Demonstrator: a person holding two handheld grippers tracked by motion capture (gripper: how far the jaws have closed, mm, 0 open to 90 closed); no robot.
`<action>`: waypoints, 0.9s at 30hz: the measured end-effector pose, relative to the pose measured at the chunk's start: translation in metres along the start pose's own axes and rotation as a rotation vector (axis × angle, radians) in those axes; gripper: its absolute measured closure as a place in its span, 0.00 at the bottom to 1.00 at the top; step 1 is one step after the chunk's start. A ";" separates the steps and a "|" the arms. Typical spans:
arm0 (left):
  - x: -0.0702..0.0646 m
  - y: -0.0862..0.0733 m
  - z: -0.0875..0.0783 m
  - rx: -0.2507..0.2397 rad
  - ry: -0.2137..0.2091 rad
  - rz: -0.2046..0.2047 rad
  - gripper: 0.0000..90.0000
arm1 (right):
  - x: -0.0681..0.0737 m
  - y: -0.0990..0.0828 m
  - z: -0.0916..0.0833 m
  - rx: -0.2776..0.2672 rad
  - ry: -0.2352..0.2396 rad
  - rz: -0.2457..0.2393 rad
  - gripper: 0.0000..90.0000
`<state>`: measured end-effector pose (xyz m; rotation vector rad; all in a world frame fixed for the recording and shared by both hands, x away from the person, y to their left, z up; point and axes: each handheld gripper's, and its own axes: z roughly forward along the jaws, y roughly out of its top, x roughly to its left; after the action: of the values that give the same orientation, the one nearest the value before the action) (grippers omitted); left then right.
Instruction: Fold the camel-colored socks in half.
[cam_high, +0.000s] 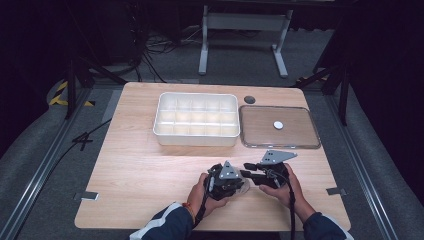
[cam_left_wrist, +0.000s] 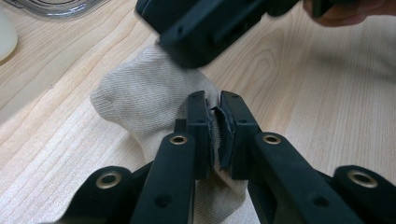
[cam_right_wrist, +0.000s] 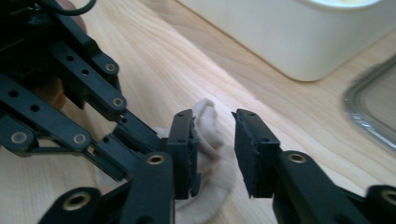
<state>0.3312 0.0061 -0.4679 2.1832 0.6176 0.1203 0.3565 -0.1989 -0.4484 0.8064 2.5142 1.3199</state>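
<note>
While my left gripper (cam_left_wrist: 215, 121) clamps its jaws on the beige sock (cam_left_wrist: 140, 100), my right gripper (cam_right_wrist: 212, 140) jaws stand apart, sock between them, on the counter (cam_left_wrist: 327, 102).

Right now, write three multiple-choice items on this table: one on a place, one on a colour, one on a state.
1. Where does the clear lid lie?
A. right of the white compartment box
B. on top of it
C. at the table's near edge

2. What colour is the sock?
A. navy
B. beige
C. red

3. How is the left gripper?
A. wide open
B. lying on the table
C. shut on the sock

Key: 1 A, the lid sits beside the box; 2 B, pale beige knit; 3 C, the pads pinch the fabric.
</note>
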 end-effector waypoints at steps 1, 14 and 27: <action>0.000 0.000 0.000 0.002 0.003 0.001 0.92 | -0.001 0.000 0.003 0.011 0.001 0.002 0.75; -0.005 -0.003 -0.024 -0.031 -0.071 0.075 0.78 | -0.008 -0.007 0.022 0.113 0.001 -0.020 0.96; 0.007 -0.009 -0.037 -0.078 -0.075 0.102 0.81 | 0.000 -0.006 0.023 0.116 -0.042 -0.067 0.96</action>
<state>0.3234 0.0402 -0.4517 2.1338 0.4519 0.1143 0.3636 -0.1857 -0.4668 0.7567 2.5806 1.1331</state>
